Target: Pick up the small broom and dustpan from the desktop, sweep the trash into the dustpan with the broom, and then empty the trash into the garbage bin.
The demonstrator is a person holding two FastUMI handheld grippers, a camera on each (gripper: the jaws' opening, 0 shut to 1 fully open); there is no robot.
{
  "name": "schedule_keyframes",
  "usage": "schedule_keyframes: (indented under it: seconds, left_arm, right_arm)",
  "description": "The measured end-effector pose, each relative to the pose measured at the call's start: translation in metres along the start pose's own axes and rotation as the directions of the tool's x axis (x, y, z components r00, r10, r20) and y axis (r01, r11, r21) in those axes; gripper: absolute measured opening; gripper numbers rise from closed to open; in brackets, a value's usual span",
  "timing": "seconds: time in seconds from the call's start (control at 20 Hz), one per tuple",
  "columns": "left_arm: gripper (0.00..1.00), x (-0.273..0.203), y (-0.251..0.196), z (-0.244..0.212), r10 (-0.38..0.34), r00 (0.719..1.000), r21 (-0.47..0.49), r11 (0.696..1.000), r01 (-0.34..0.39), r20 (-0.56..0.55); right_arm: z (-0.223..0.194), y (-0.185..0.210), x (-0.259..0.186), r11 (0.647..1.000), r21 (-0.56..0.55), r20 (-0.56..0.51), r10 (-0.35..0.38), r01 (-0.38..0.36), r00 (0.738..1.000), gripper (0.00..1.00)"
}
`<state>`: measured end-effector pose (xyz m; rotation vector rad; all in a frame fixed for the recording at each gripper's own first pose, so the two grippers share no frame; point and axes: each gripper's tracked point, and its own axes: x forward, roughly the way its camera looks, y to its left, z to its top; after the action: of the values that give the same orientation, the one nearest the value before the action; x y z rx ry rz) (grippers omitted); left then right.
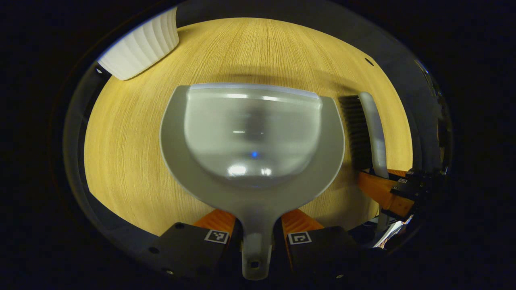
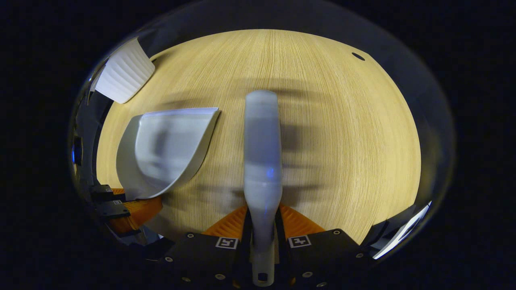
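In the left gripper view, my left gripper is shut on the handle of a grey dustpan, whose pan lies open over the wooden desktop. To its right in that view stands the small broom, grey-backed with dark bristles, held by my right gripper. In the right gripper view, my right gripper is shut on the broom handle, which points straight ahead. The dustpan sits to its left, with the left gripper behind it. I see no trash on the desktop.
A white ribbed garbage bin stands at the far left corner of the desktop, also the white bin in the right gripper view. A small dark hole marks the desktop at the far right.
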<state>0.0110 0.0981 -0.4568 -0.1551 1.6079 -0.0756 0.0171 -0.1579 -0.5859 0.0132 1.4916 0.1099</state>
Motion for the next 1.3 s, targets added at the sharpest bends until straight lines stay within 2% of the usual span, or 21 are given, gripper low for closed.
schedule_keyframes:
  seconds: [0.05, 0.1, 0.15, 0.2, 0.25, 0.3, 0.35, 0.4, 0.45, 0.5, 0.6, 0.7, 0.8, 0.9, 1.05, 1.15, 1.3]
  left_arm:
    - [0.4, -0.004, -0.001, 0.001, -0.001, 1.0, 0.009, 1.0, 0.001, 0.012]
    - [0.47, -0.009, -0.002, 0.005, 0.001, 1.0, 0.014, 1.0, -0.001, 0.016]
    - [0.52, -0.014, -0.003, 0.006, -0.001, 1.0, 0.019, 1.0, 0.001, 0.022]
    - [0.57, -0.02, -0.003, 0.007, -0.002, 1.0, 0.019, 1.0, 0.001, 0.021]
    - [0.59, -0.024, -0.004, 0.009, -0.009, 0.999, 0.016, 1.0, 0.008, 0.033]
    - [0.63, -0.027, -0.005, 0.009, -0.01, 0.999, 0.008, 1.0, 0.009, 0.036]
    - [0.65, -0.031, -0.007, 0.012, -0.014, 0.999, -0.002, 1.0, 0.014, 0.051]
    - [0.66, -0.034, -0.007, 0.01, -0.016, 0.998, -0.01, 1.0, 0.016, 0.06]
    - [0.69, -0.039, -0.008, 0.011, -0.019, 0.997, -0.01, 1.0, 0.019, 0.077]
    - [0.75, -0.043, -0.007, 0.011, -0.02, 0.995, -0.011, 1.0, 0.021, 0.099]
    - [0.88, -0.049, -0.007, 0.014, -0.023, 0.99, -0.009, 1.0, 0.025, 0.138]
    - [0.94, -0.055, -0.004, 0.024, -0.018, 0.98, -0.007, 1.0, 0.019, 0.199]
    - [0.95, -0.075, 0.001, 0.04, 0.005, 0.958, 0.013, 1.0, -0.009, 0.288]
    - [0.96, -0.084, 0.006, 0.049, 0.01, 0.927, 0.033, 0.999, -0.024, 0.375]
    - [0.96, -0.087, 0.015, 0.057, 0.029, 0.866, 0.056, 0.996, -0.066, 0.5]
    - [0.96, -0.099, 0.031, 0.065, 0.047, 0.807, 0.051, 0.994, -0.095, 0.589]
    - [0.96, -0.118, 0.056, 0.069, 0.042, 0.705, 0.031, 0.995, -0.091, 0.708]
  right_arm:
    - [0.003, -0.001, -0.002, 1.0, -0.003, 0.009, 0.001, -0.001, 1.0, 0.33]
    - [0.007, -0.002, -0.003, 1.0, -0.005, 0.014, 0.001, -0.001, 1.0, 0.41]
    - [0.011, -0.004, -0.006, 1.0, -0.006, 0.025, 0.004, -0.004, 1.0, 0.43]
    - [0.016, -0.006, -0.009, 1.0, -0.006, 0.035, 0.005, -0.005, 0.999, 0.53]
    - [0.021, -0.008, -0.013, 1.0, -0.007, 0.049, 0.008, -0.008, 0.999, 0.59]
    - [0.027, -0.011, -0.017, 1.0, -0.005, 0.066, 0.01, -0.01, 0.998, 0.73]
    - [0.0, -0.004, -0.019, 1.0, -0.001, 0.085, 0.01, -0.01, 0.996, 0.79]
    - [0.025, -0.008, -0.025, 1.0, 0.003, 0.101, 0.016, -0.016, 0.995, 0.88]
    - [0.033, -0.012, -0.034, 1.0, 0.008, 0.126, 0.021, -0.022, 0.992, 0.92]
    - [0.037, -0.013, -0.042, 1.0, 0.009, 0.156, 0.026, -0.028, 0.987, 0.95]
    - [0.044, -0.017, -0.062, 0.999, 0.012, 0.215, 0.027, -0.03, 0.976, 0.95]
    - [0.051, -0.016, -0.082, 0.999, 0.021, 0.278, 0.03, -0.038, 0.96, 0.95]
    - [0.058, -0.019, -0.099, 0.999, 0.026, 0.339, 0.029, -0.041, 0.94, 0.95]
    - [0.07, -0.022, -0.118, 0.999, 0.026, 0.403, 0.028, -0.042, 0.915, 0.95]
    - [0.087, -0.029, -0.15, 0.998, 0.029, 0.515, 0.027, -0.049, 0.857, 0.95]
    - [0.096, -0.036, -0.169, 0.999, 0.03, 0.583, 0.016, -0.041, 0.812, 0.95]
    - [0.108, -0.044, -0.202, 0.999, 0.023, 0.674, 0.001, -0.023, 0.739, 0.95]
